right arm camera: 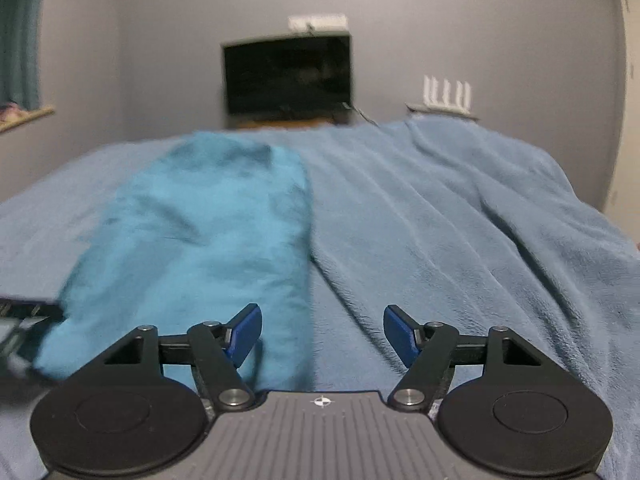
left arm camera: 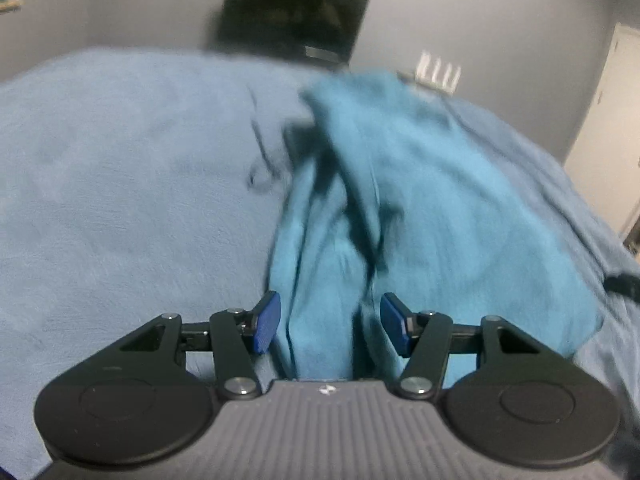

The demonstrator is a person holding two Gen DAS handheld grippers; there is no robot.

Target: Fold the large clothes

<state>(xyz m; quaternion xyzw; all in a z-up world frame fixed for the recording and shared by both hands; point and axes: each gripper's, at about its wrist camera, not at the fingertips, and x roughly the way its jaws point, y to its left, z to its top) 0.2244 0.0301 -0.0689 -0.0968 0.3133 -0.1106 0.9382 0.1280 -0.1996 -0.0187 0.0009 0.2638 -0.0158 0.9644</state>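
Note:
A teal garment lies bunched and creased lengthwise on a light blue blanket. In the left wrist view my left gripper stands open over the garment's near end. A fold of the cloth runs between its blue pads, and they do not clamp it. In the right wrist view the same garment stretches away on the left. My right gripper is open to the right of it, over the bare blanket. Only the garment's edge lies under its left finger. Both views are blurred.
A dark TV stands against the grey wall beyond the bed, with a white router to its right. A thin dark cord lies on the blanket left of the garment. A blurred grey-black object shows at the left edge.

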